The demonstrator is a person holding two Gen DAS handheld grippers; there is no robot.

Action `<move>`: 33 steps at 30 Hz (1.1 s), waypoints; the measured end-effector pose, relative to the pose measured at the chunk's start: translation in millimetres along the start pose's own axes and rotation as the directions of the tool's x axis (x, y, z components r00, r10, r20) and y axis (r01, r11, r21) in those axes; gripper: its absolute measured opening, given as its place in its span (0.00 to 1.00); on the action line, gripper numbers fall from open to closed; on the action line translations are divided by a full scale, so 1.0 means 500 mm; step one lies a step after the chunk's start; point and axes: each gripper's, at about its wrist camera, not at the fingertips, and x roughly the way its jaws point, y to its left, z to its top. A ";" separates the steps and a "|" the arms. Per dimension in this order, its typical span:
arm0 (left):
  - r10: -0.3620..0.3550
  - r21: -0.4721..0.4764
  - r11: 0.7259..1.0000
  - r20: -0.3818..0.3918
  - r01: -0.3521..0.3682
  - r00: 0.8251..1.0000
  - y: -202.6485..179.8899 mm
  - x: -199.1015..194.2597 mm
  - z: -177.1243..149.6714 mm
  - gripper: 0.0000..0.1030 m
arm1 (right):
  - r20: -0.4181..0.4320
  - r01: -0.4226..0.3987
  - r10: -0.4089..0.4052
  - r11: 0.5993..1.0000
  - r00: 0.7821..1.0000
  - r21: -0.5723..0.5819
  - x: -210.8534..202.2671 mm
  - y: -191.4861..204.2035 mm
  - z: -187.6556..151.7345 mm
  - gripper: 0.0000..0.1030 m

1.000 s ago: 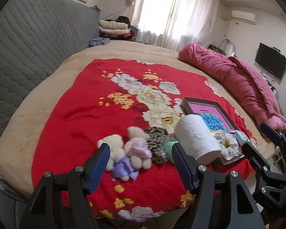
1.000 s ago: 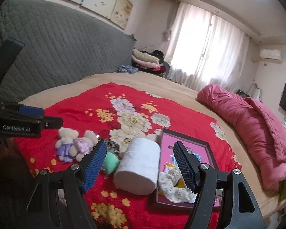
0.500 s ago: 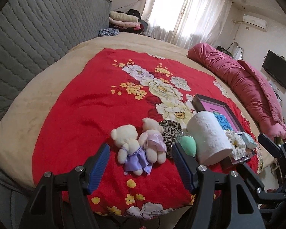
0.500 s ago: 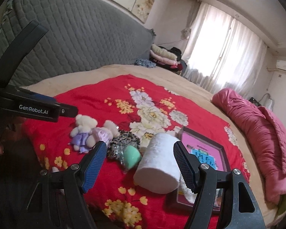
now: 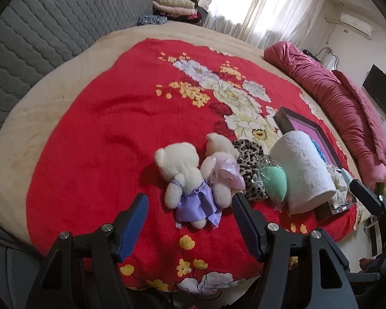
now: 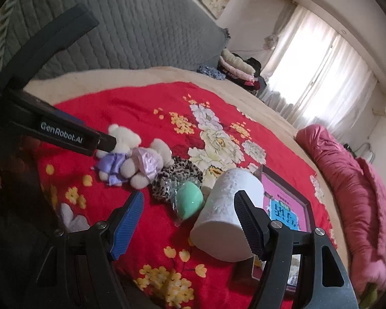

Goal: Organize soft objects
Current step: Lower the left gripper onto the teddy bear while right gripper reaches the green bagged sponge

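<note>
The red floral blanket [image 5: 110, 139] lies bare ahead-left of the left gripper [image 5: 190, 221], whose spread, empty jaws frame the two teddy bears [image 5: 193, 177]. The right gripper [image 6: 189, 221], also released, frames the green sponge [image 6: 190, 203] and white roll [image 6: 226, 213], with a framed tray [image 6: 303, 203] crowding its right.

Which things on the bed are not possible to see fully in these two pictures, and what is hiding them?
- Tray: in the left wrist view the white roll covers its near part; in the right wrist view a right gripper finger does.
- Pale cloth in the tray: mostly behind the roll, kind unclear.
- Leopard-print item: partly under the green sponge and pink-dressed bear.
- Tray print: too small to read.
</note>
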 end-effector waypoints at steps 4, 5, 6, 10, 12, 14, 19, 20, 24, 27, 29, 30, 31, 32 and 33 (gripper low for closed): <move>-0.006 -0.030 1.000 -0.034 0.005 0.999 0.015 0.033 0.001 0.65 | -0.021 -0.005 0.005 1.000 1.000 -0.019 0.022 0.005 -0.004 0.72; -0.007 -0.038 0.999 -0.039 0.005 0.999 0.019 0.038 0.003 0.65 | -0.032 0.001 -0.002 0.999 0.999 -0.032 0.031 0.007 -0.005 0.72; -0.009 -0.052 0.999 -0.042 0.007 0.999 0.024 0.043 0.004 0.65 | -0.037 0.002 -0.004 0.999 0.999 -0.037 0.036 0.008 -0.006 0.72; -0.029 -0.124 0.992 -0.032 0.024 0.999 0.055 0.061 0.020 0.65 | -0.055 0.005 -0.008 0.998 0.998 -0.058 0.059 0.011 -0.006 0.72; -0.041 -0.153 0.988 -0.028 0.036 0.999 0.065 0.070 0.028 0.65 | -0.061 0.002 -0.006 0.998 0.998 -0.063 0.069 0.011 -0.006 0.72; -0.067 -0.187 0.980 -0.023 0.062 0.997 0.076 0.082 0.036 0.65 | -0.069 0.006 -0.011 0.997 0.998 -0.071 0.078 0.011 -0.005 0.72; -0.107 -0.229 0.969 -0.038 0.096 0.993 0.086 0.118 0.049 0.65 | -0.084 0.008 -0.017 0.995 0.996 -0.095 0.102 0.014 0.001 0.72; -0.113 -0.233 0.967 -0.043 0.100 0.993 0.086 0.126 0.051 0.65 | -0.086 0.012 -0.021 0.994 0.996 -0.110 0.108 0.015 0.003 0.72; -0.118 -0.237 0.966 -0.042 0.105 0.992 0.088 0.154 0.057 0.65 | -0.129 0.026 -0.047 0.987 0.990 -0.160 0.141 0.022 0.007 0.72; -0.117 -0.231 0.967 -0.026 0.108 0.993 0.090 0.165 0.059 0.64 | -0.168 0.040 -0.074 0.980 0.983 -0.196 0.167 0.025 0.004 0.72; -0.123 -0.233 0.966 -0.014 0.117 0.992 0.093 0.170 0.061 0.64 | -0.190 0.028 -0.070 0.976 0.979 -0.216 0.184 0.026 0.003 0.72; -0.123 -0.233 0.966 -0.010 0.117 0.992 0.095 0.172 0.061 0.64 | -0.195 0.026 -0.073 0.972 0.978 -0.234 0.192 0.027 0.003 0.72; -0.122 -0.230 0.966 -0.006 0.118 0.992 0.095 0.174 0.061 0.63 | -0.199 0.024 -0.077 0.966 0.977 -0.256 0.199 0.030 0.003 0.72; -0.121 -0.227 0.967 -0.003 0.117 0.993 0.097 0.173 0.061 0.62 | -0.202 0.021 -0.079 0.962 0.976 -0.271 0.206 0.034 0.004 0.72; -0.120 -0.223 0.968 -0.001 0.116 0.993 0.097 0.174 0.060 0.62 | -0.205 0.023 -0.088 0.955 0.975 -0.296 0.215 0.038 0.005 0.72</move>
